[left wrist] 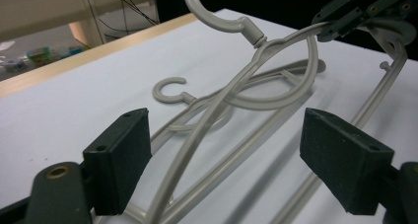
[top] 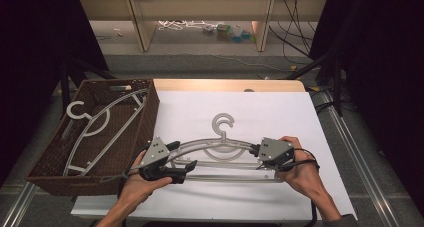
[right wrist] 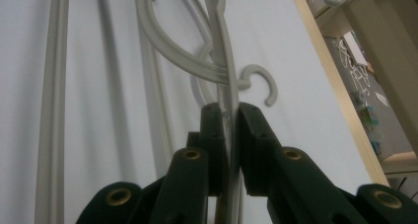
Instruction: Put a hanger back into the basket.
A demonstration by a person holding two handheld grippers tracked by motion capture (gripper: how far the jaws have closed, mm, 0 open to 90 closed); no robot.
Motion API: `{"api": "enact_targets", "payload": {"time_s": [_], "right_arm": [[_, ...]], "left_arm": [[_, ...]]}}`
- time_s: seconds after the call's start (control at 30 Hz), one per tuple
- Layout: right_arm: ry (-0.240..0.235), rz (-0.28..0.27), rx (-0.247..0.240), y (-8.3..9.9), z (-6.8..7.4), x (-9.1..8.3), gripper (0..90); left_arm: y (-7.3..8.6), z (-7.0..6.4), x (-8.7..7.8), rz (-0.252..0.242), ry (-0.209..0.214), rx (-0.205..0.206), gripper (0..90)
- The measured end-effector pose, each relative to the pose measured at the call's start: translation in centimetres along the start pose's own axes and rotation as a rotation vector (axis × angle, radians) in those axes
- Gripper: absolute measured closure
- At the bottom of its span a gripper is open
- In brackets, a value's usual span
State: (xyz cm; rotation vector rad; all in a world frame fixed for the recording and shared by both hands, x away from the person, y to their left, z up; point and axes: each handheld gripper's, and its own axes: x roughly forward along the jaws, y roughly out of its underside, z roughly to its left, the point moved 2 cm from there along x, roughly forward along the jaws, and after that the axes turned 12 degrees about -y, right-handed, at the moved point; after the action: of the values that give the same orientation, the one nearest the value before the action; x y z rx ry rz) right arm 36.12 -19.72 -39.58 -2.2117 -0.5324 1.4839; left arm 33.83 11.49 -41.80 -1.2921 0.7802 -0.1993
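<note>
A grey plastic hanger [top: 210, 144] is held just above the white table top [top: 280, 107]. My right gripper [top: 254, 150] is shut on its right shoulder, whose thin arm [right wrist: 224, 51] is pinched between the pads. My left gripper [top: 182, 157] is open at the left shoulder. That arm [left wrist: 197, 150] runs between the wide-apart jaws, and I cannot tell if it touches them. In the left gripper view the right gripper [left wrist: 365, 7] shows at the top right. A second grey hanger [left wrist: 170, 88] lies flat beneath, its hook [right wrist: 261, 81] on the table.
A brown wicker basket [top: 150, 112] stands at the left of the table and holds two or more grey hangers [top: 107, 122]. Beyond the table's wooden far edge [top: 225, 84] are floor, cables and a shelf with small toys [top: 230, 32]. Metal rails [top: 350, 137] run along the right.
</note>
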Motion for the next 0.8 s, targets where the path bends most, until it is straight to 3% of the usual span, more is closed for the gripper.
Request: {"api": "enact_targets", "payload": {"time_s": [0.13,0.23,0.3,0.37,0.4,0.47,0.5,0.57,0.6,0.63,0.8], "right_arm": [[-0.014,-0.005,-0.020,-0.1,0.6,-0.1,82.3],[-0.025,-0.007,-0.021,-0.1,1.0,0.0,82.3],[-0.036,-0.006,-0.026,-0.1,1.2,0.0,82.3],[-0.052,-0.029,0.003,-0.3,1.6,0.1,82.3],[-0.054,-0.019,-0.026,-0.2,1.4,0.0,82.3],[-0.045,-0.022,-0.038,-0.3,1.3,0.0,82.3],[-0.047,-0.021,-0.032,-0.3,1.4,0.0,82.3],[-0.061,-0.032,-0.023,-0.5,1.7,0.1,82.3],[-0.061,-0.033,-0.029,-0.5,1.7,0.1,82.3],[-0.063,-0.037,-0.032,-0.6,1.7,0.2,82.3],[-0.076,-0.043,-0.059,-0.9,1.8,0.4,82.3]], "left_arm": [[-0.7,-0.6,1.2,0.064,0.048,0.050,29.3],[-1.5,-0.9,2.0,0.078,0.071,0.068,29.2],[-1.7,-1.0,2.6,0.099,0.065,0.092,30.1],[-1.8,-1.0,3.1,0.121,0.064,0.070,31.8],[-1.8,-1.0,3.4,0.121,0.077,0.069,32.9],[-1.7,-1.1,3.8,0.145,0.093,0.058,34.1],[-1.7,-1.1,3.9,0.159,0.102,0.087,36.3],[-1.7,-1.3,4.2,0.170,0.107,0.068,36.9],[-1.7,-1.3,4.3,0.182,0.114,0.091,38.5],[-1.6,-1.6,4.5,0.184,0.119,0.068,39.6],[-1.5,-2.4,5.0,0.208,0.161,0.104,53.3]]}}
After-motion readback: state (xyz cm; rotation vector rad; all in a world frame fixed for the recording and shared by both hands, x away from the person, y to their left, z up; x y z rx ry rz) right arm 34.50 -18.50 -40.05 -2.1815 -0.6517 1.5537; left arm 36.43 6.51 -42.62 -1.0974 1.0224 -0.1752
